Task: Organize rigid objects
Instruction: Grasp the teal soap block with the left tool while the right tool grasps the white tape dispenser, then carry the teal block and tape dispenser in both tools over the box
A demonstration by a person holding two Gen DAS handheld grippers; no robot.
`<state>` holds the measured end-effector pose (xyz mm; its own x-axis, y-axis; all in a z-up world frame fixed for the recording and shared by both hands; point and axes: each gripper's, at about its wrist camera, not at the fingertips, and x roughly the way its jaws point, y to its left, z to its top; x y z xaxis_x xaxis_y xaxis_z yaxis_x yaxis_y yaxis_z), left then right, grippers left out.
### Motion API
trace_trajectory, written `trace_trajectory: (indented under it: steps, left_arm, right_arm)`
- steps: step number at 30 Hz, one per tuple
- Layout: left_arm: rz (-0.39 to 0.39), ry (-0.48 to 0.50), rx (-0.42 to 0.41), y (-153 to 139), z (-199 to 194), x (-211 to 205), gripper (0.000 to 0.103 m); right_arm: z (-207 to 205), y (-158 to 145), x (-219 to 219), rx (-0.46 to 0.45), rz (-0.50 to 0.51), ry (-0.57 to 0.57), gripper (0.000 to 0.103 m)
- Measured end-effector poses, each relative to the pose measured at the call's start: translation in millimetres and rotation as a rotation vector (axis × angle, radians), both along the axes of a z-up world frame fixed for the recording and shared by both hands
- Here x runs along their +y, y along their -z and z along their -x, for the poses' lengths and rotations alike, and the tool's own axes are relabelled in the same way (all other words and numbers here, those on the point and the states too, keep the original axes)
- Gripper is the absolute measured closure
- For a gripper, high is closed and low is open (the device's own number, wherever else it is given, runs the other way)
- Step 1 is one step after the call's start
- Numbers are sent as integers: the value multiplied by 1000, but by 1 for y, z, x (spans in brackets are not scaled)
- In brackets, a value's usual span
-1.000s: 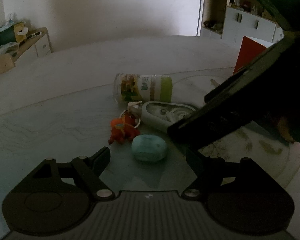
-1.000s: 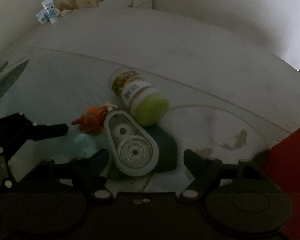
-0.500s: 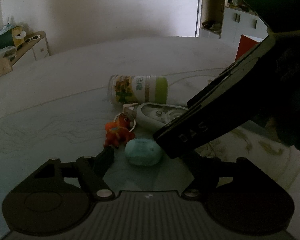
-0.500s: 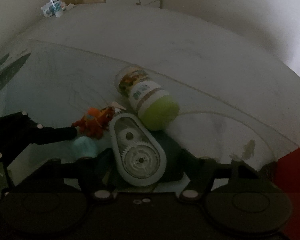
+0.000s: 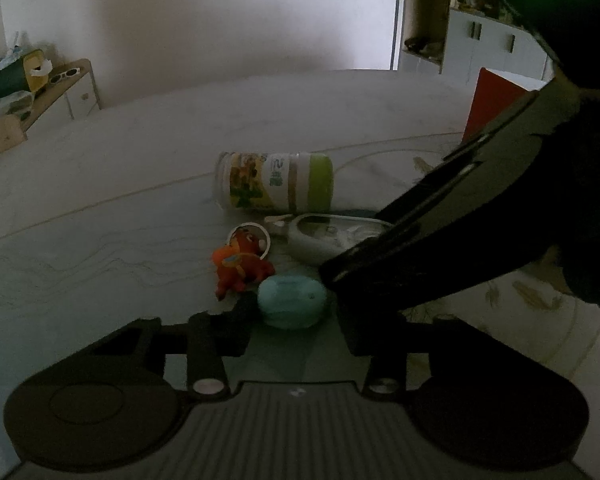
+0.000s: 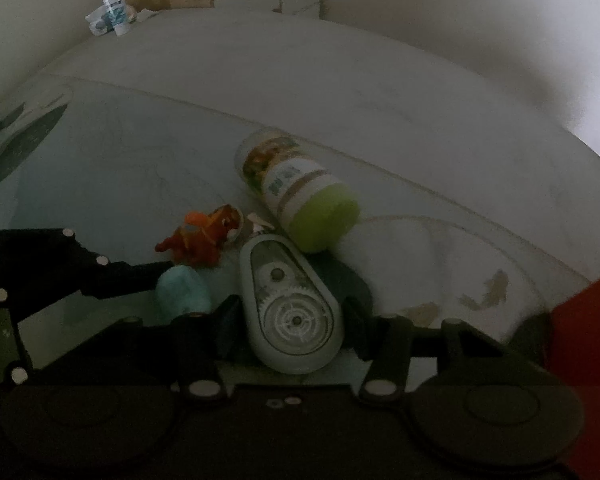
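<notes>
- The left tongs [image 5: 290, 320] sit low over the tabletop [image 5: 100, 248], spread wide, with the teal egg-shaped object [image 5: 291, 300] between their tips. The left finger [image 5: 236, 320] lies just beside the egg; I cannot tell whether it touches. The right finger is hidden behind the other tool.
- The right tongs [image 6: 288, 316] reach in from the lower edge of their frame, released, 1 finger on each side of the white correction-tape dispenser [image 6: 290, 312], close to its wide end but not clamped on it.
- In the left view the right tool crosses the frame as a dark bar from upper right to centre, covering part of the dispenser [image 5: 332, 236].
- The dispenser's clear window shows 2 gear wheels; its narrow tip points to the orange toy figure [image 6: 200, 238].
- The green-capped jar [image 5: 274, 182] lies on its side at centre frame, touching the dispenser. Its label has a picture and some characters; they are too blurred to read.
- A red box [image 5: 492, 104] stands at the right edge of the left frame.
</notes>
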<state>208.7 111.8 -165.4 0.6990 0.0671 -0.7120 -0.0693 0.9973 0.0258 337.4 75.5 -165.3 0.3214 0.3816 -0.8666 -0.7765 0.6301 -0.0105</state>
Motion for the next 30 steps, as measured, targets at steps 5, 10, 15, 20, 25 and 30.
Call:
trace_trajectory:
  steps: [5,10,15,20,25,30]
  left_arm:
    - [-25,8,7,-1,0,-6,65]
    - [-11,14,9,-5,6,-9,65]
    - [23,19,15,-17,11,-14,65]
    - [42,30,24,-29,16,-21,65]
    - [41,42,1,-46,19,-31,65]
    - [41,62,-29,-69,15,-48,65]
  right_arm:
    - [4,1,-8,11,14,51,49]
    - [9,-5,-24,33,-9,96,49]
    - [17,-20,-39,30,-36,132,49]
    - [25,-40,-56,15,-61,176,49]
    - [30,-64,-80,-17,-84,204,49]
    - [32,-89,-108,-36,-117,231,49]
